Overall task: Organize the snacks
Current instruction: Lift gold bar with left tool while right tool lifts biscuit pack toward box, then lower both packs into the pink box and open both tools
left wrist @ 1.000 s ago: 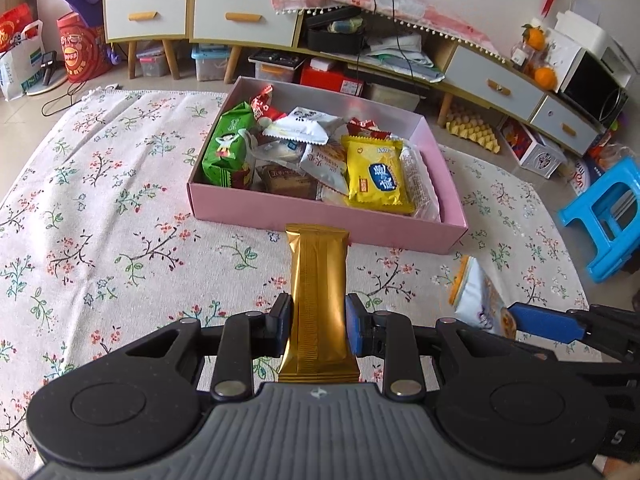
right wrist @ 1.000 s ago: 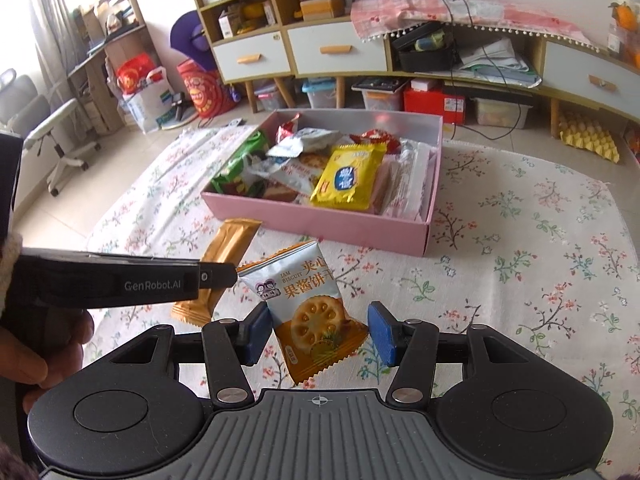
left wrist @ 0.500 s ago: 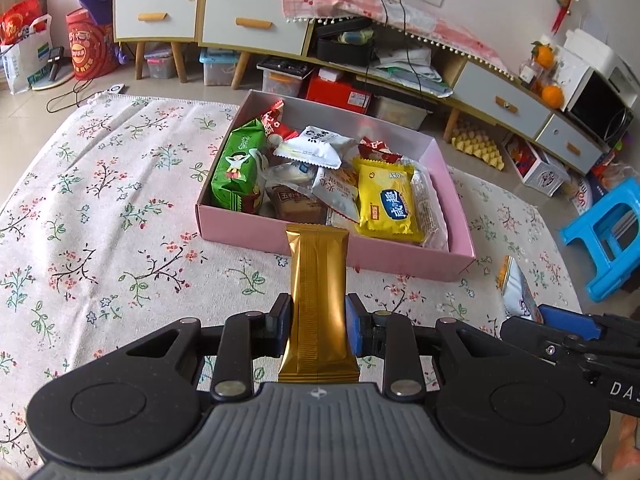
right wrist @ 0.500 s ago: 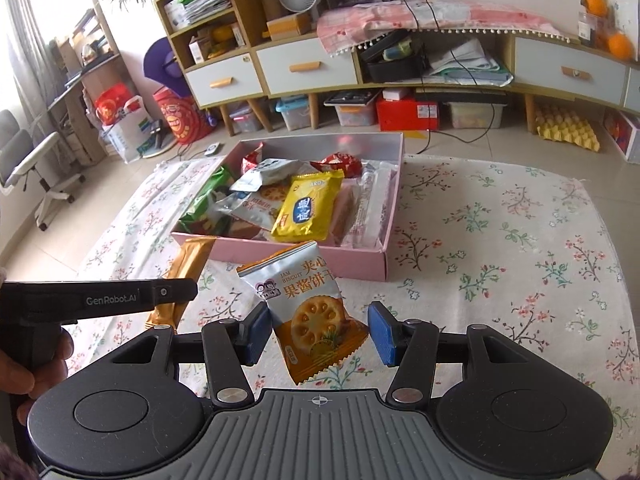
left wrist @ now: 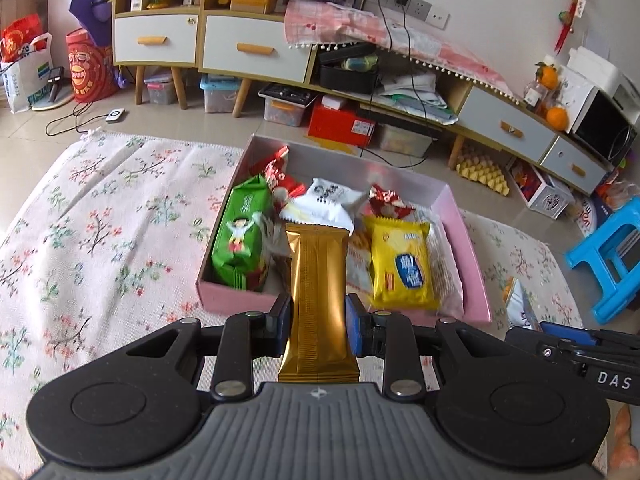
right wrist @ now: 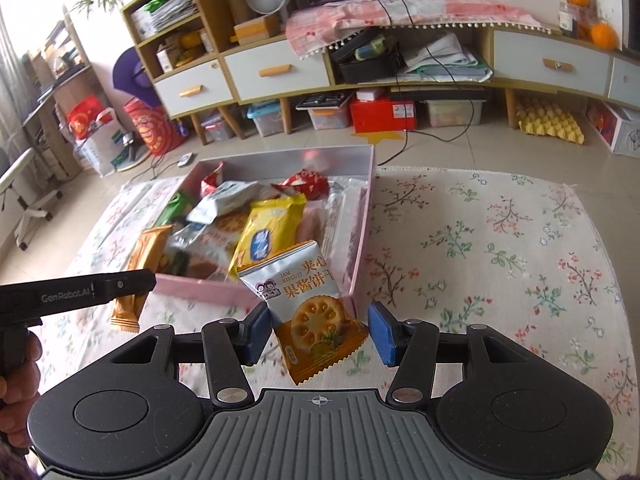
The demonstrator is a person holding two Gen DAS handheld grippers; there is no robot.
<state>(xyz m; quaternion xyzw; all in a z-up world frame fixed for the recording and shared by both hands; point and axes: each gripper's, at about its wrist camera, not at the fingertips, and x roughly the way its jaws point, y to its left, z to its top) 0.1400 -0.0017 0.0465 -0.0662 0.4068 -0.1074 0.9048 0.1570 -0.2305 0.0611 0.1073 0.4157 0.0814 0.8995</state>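
Note:
My left gripper (left wrist: 318, 322) is shut on a long gold bar (left wrist: 318, 280), whose far end hangs over the near wall of the pink box (left wrist: 232, 300). The box holds several snacks, among them a green packet (left wrist: 240, 240), a yellow packet (left wrist: 404, 268) and a white one (left wrist: 324, 204). My right gripper (right wrist: 320, 332) is shut on a jam biscuit packet (right wrist: 300, 292), held tilted above the pink box's (right wrist: 200, 290) near right corner. In the right wrist view the gold bar (right wrist: 146, 256) and a hand (right wrist: 16, 380) on the left gripper's handle show at the left.
The box lies on a floral cloth (left wrist: 100, 220) with bare cloth on both sides. Behind stands a low cabinet with drawers (left wrist: 256, 50) and bins beneath it. A blue stool (left wrist: 612, 256) stands at the right.
Both grippers have moved forward to the box with their snacks. The gold bar's tip now reaches over the box's near wall, and the biscuit packet hangs at its near right corner.

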